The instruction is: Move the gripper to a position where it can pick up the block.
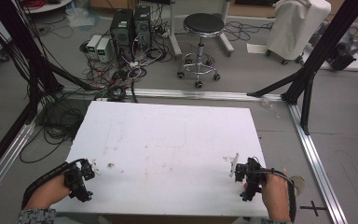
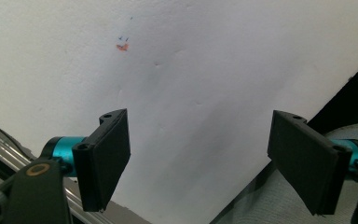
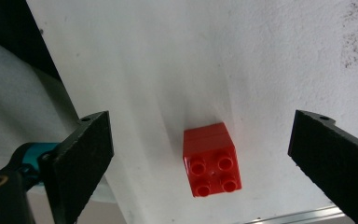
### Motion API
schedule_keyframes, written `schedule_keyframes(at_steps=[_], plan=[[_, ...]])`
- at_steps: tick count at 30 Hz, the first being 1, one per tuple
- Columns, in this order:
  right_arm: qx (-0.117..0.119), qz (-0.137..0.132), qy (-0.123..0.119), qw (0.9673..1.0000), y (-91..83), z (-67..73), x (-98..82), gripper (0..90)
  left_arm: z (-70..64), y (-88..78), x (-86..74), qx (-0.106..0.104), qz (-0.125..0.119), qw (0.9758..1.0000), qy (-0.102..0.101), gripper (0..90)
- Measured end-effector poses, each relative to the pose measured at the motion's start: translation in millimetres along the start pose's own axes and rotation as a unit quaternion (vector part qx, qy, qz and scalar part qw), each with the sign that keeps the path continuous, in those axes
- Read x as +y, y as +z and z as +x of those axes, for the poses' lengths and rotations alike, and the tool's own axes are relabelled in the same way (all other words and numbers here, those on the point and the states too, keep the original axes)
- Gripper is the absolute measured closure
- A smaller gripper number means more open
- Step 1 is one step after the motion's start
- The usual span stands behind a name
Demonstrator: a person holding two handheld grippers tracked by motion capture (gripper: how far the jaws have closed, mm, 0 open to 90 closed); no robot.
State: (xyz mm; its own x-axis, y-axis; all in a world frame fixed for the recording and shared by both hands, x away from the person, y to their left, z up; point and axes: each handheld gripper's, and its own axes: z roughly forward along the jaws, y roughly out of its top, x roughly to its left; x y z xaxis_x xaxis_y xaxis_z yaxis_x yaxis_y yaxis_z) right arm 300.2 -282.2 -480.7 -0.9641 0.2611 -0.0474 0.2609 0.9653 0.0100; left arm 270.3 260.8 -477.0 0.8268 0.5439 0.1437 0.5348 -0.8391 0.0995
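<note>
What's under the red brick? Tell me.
The red brick sits studs-up on the white table, between the open right claw jaws without touching them. White tabletop shows on all sides; the patch beneath its base is covered.

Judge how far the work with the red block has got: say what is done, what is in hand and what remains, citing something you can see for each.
Done: nothing visibly; the red block sits studs-up on the white table, alone. In hand: the right gripper has its jaws wide open on either side of the block, not touching it. The left gripper hangs open over bare table. Left: closing on the block, lifting it and whatever follows.
</note>
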Motion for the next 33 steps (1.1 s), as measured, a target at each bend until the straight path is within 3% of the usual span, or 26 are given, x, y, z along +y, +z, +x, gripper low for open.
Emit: schedule_keyframes(at_steps=[8, 11, 13, 15, 25, 33], plan=[[0.003, 0.013, -0.008, 0.9999, 3.1, -2.0, -12.2, 5.9, -0.2, -0.2, 0.1, 0.001, -0.002, 1.0, 0.0, 21.4], [0.001, 0.015, -0.017, 0.9997, 4.0, -2.7, -16.2, 5.9, -0.1, -0.1, 0.3, 0.003, -0.001, 1.0, 0.002, 21.4], [-0.003, 0.018, -0.037, 0.9991, 5.9, -3.1, -18.8, 5.9, -0.4, 0.4, 0.7, 0.003, -0.001, 1.0, 0.002, 21.4], [0.0, 0.023, -0.034, 0.9992, 6.7, -2.3, -19.7, 5.9, -1.5, 1.4, 1.9, 0.001, -0.001, 1.0, 0.004, 21.4], [0.001, 0.019, -0.066, 0.9976, 16.5, -4.7, -27.4, 5.9, -2.2, 1.2, 2.5, 0.002, -0.001, 1.0, 0.004, 21.4], [-0.001, 0.018, -0.073, 0.9972, 27.1, -6.5, -29.7, 5.9, -4.0, 1.9, 4.7, -0.002, 0.002, 0.9999, 0.01, 21.4]])
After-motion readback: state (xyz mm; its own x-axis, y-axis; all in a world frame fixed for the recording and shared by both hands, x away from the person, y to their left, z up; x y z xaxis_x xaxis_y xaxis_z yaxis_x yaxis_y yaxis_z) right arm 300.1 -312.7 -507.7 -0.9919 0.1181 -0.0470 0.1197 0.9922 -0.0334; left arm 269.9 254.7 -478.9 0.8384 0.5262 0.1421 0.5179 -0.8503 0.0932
